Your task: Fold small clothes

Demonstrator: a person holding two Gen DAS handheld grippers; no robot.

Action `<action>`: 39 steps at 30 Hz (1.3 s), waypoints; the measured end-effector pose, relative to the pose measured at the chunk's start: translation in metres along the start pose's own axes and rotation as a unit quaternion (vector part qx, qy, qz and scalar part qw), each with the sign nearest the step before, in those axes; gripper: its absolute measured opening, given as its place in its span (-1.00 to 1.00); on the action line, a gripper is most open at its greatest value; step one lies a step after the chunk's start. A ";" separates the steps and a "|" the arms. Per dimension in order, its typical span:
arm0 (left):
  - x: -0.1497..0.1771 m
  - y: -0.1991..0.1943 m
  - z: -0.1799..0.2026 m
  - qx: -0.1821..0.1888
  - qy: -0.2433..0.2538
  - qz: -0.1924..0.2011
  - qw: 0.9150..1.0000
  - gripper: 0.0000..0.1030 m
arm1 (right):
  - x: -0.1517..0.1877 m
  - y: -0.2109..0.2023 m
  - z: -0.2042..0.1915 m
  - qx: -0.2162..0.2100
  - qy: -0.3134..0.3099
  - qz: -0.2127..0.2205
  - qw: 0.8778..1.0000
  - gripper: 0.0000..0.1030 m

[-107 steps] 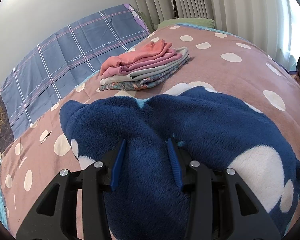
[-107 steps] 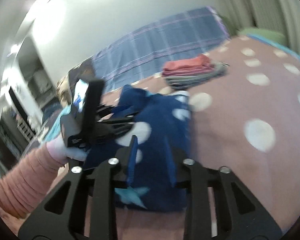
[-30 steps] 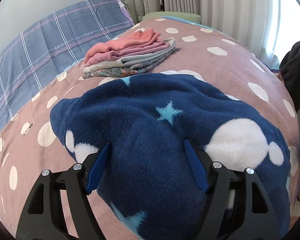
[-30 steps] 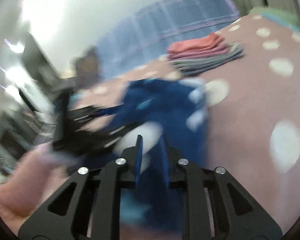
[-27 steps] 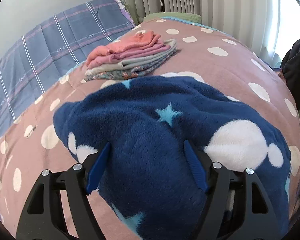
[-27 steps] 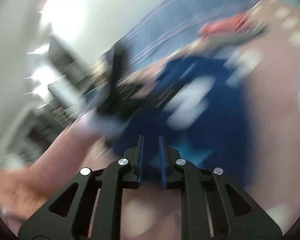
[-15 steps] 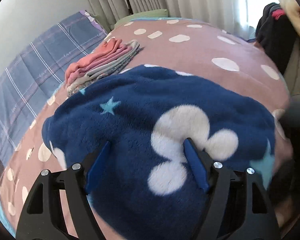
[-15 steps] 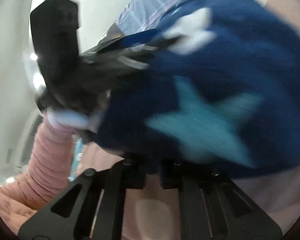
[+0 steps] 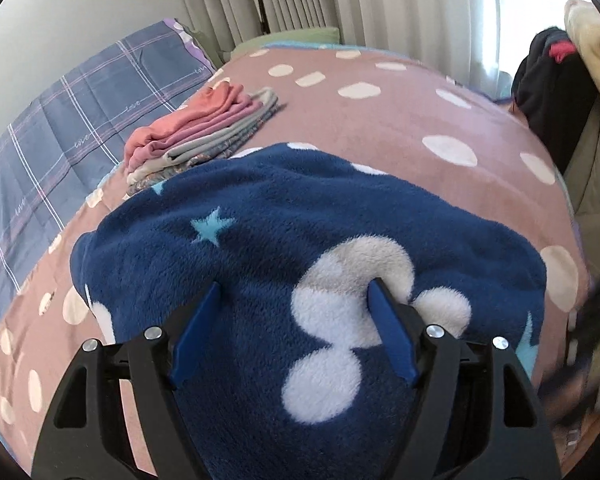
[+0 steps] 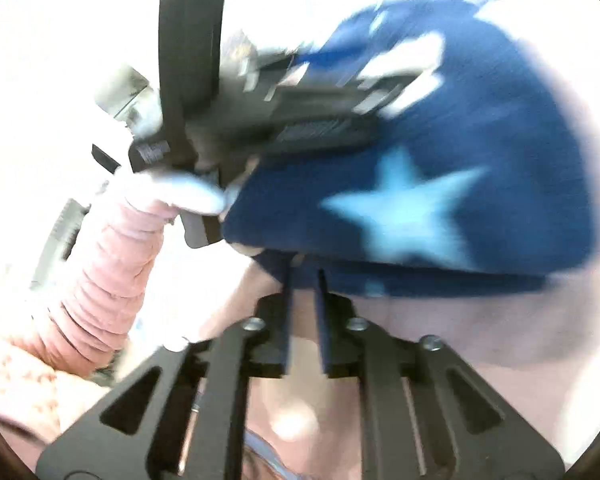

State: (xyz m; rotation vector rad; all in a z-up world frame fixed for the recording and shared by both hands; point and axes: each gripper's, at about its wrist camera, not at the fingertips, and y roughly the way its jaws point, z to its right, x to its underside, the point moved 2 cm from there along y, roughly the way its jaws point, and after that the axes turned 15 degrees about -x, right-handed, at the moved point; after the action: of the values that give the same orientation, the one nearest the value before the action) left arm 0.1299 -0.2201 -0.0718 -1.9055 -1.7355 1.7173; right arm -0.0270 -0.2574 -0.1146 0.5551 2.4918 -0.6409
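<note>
While a dark blue fleece garment (image 9: pixel 284 248) with white blobs and pale blue stars lies spread on a pink bedspread (image 9: pixel 380 120) dotted with white, the left gripper (image 9: pixel 296 328) rests over its near part at six o'clock in the left wrist view. Its blue fingers (image 9: pixel 192 332) stand wide apart, released, with fleece lying between them but no pinch on it. At ten o'clock a stack of folded clothes (image 9: pixel 204 136), pink on top, sits just beyond the garment's far edge. A blue checked pillow (image 9: pixel 80 120) lies further out at nine o'clock, curtains (image 9: pixel 340 0) hang at twelve, and dark clothing (image 9: pixel 548 80) is heaped at two o'clock.

In the blurred right wrist view, a hand in a pink sleeve (image 10: pixel 108 280) at nine o'clock holds the left gripper against the garment. At six o'clock the right gripper (image 10: pixel 304 276) has just been opening; its fingers, a narrow gap apart, reach the garment's near hem, and whether they pinch it cannot be told.
</note>
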 end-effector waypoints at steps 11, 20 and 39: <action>0.013 -0.063 -0.037 0.050 -0.090 0.046 0.994 0.47 | -0.029 -0.079 -0.024 0.062 -0.067 0.107 0.990 -0.39; 0.084 -0.049 0.025 -0.060 0.027 0.025 0.997 0.56 | -0.052 -0.003 0.056 0.195 -0.068 0.023 0.978 -0.85; 0.055 -0.011 -0.038 0.025 -0.169 0.036 0.985 0.49 | -0.104 0.007 0.030 0.200 -0.090 0.027 0.975 -0.49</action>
State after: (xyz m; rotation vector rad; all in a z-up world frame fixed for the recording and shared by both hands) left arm 0.1360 -0.1542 -0.0859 -1.7576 -1.7175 2.1960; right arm 0.0690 -0.2939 -0.0818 0.6730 2.1788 -1.1307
